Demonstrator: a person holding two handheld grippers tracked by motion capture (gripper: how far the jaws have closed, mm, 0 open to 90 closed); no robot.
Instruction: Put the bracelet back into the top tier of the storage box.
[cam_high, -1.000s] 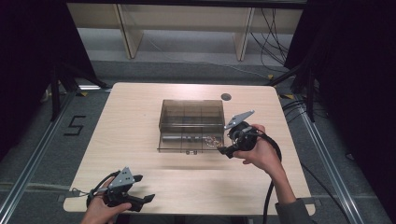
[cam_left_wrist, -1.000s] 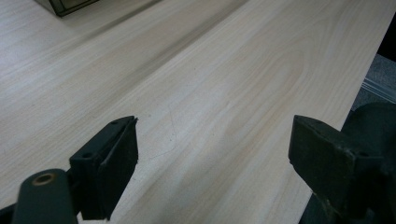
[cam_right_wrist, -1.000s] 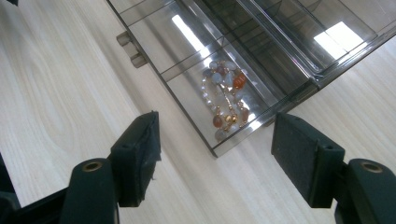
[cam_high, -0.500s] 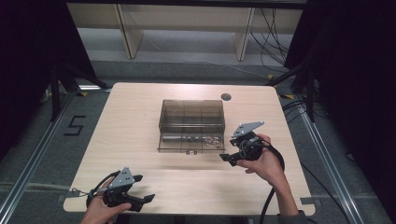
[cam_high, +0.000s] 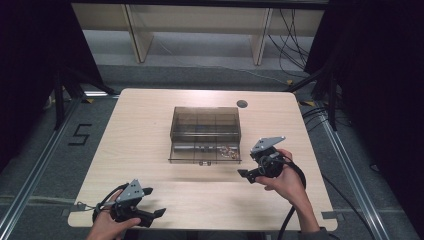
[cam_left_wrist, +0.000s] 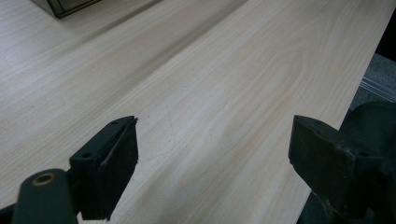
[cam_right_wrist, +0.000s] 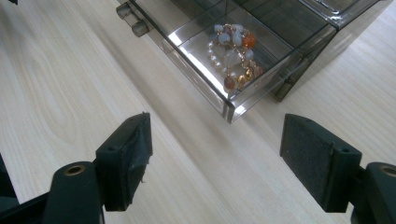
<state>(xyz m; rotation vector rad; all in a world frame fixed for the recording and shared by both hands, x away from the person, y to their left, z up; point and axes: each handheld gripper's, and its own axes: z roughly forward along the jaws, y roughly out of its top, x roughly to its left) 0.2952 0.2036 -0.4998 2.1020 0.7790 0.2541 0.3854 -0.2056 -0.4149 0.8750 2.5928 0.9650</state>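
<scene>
Pale wood table (cam_high: 150, 130) under dark surrounds, metal frame rails on the floor either side. Right gripper (cam_high: 246, 175) sits just off the front right corner of the smoked clear drawer box (cam_high: 205, 120); its jaws have just been opening and stand wide with nothing between them, bare tabletop below in the right gripper view. Bottom drawer (cam_right_wrist: 205, 70) is pulled out toward the person; a beaded bracelet (cam_right_wrist: 233, 56) lies bunched in the drawer's right-hand end, pearl-like, orange and gold beads. Left gripper (cam_high: 150, 214) rests at the near left table edge, well apart from the box, jaws spread wide and empty.

Handling guess: bracelet is light, limp on its string, beads hard and slippery, so pinch across the bunched strand, not a single bead. Drawer looks thin, stiff plastic, light, likely slides easily; push it on the front face near the small handle (cam_right_wrist: 133, 21), gently, or the whole box may skate on the table.
</scene>
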